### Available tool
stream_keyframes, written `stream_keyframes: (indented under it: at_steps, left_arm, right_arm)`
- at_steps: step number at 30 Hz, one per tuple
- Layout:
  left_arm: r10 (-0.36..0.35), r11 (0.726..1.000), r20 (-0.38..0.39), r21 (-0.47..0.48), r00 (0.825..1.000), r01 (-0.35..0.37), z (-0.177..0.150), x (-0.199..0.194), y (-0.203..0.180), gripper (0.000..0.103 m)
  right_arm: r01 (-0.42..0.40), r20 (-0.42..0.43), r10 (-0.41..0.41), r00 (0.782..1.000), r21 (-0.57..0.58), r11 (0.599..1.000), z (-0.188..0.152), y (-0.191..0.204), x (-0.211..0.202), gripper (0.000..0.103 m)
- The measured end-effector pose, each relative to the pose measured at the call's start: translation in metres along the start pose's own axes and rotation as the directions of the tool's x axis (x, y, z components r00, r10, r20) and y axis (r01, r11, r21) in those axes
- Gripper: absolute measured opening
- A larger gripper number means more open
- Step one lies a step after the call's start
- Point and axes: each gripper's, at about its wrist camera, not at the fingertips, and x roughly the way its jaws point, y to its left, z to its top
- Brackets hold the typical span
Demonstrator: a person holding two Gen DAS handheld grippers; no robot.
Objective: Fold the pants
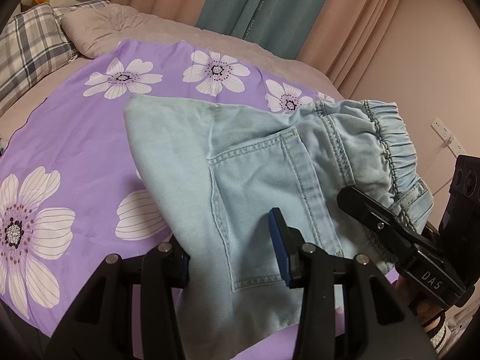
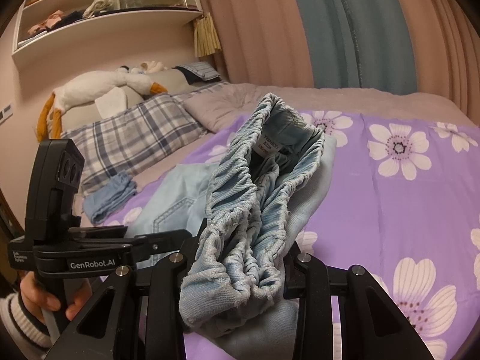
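Broadly, a bed [image 1: 255, 48] fills both views, covered by a grey quilt and, over that, a purple sheet [image 1: 75, 138] printed with large white flowers. Behind it hang pink and teal curtains [image 2: 345, 30], and a white wall shelf [image 2: 105, 18] with 4 visible compartments holds assorted clutter. At the head of the bed lie a plaid pillow [image 2: 132, 138] and a white plush goose [image 2: 99, 90]. A small folded blue cloth [image 2: 111, 195] sits on the sheet below the pillow.

The light-blue denim pants [image 1: 255, 174] are over the purple sheet, already doubled over, with a back pocket facing up and the gathered elastic waistband [image 2: 255, 198] lifted toward the cameras. The left gripper [image 1: 234, 249] is clamped on the pants fabric near the pocket, cloth bunched between its blue-padded fingers [image 1: 280, 246]. The right gripper [image 2: 240, 273] is clenched on the bunched waistband, which stands up between its jaws with the size label showing inside. A hand [image 2: 45, 297] in a ribbed striped cuff grips the left gripper's handle.
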Motion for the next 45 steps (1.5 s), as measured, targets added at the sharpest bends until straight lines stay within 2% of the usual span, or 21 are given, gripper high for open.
stream_keyframes:
  at_steps: [8,24,36,45]
  left_arm:
    - [0.009,1.000,-0.015,0.021,1.000,-0.009,0.017,0.025,-0.004,0.042]
    - [0.009,0.996,0.002,0.093,1.000,-0.009,0.065,0.077,-0.013,0.042]
    - [0.029,0.995,-0.036,0.098,0.999,-0.025,0.086,0.127,-0.005,0.042]
    - [0.062,0.995,-0.068,0.087,0.996,-0.056,0.087,0.152,0.006,0.042]
  right_arm:
    - [0.020,-0.011,-0.020,1.000,0.031,0.999,0.005,-0.008,0.017,0.037]
    - [0.086,0.042,-0.088,0.995,0.049,0.995,0.028,-0.041,0.040,0.037]
    - [0.120,0.019,-0.122,0.992,0.079,0.990,0.034,-0.058,0.074,0.037]
    - [0.131,-0.022,-0.130,0.991,0.087,0.988,0.033,-0.063,0.097,0.037]
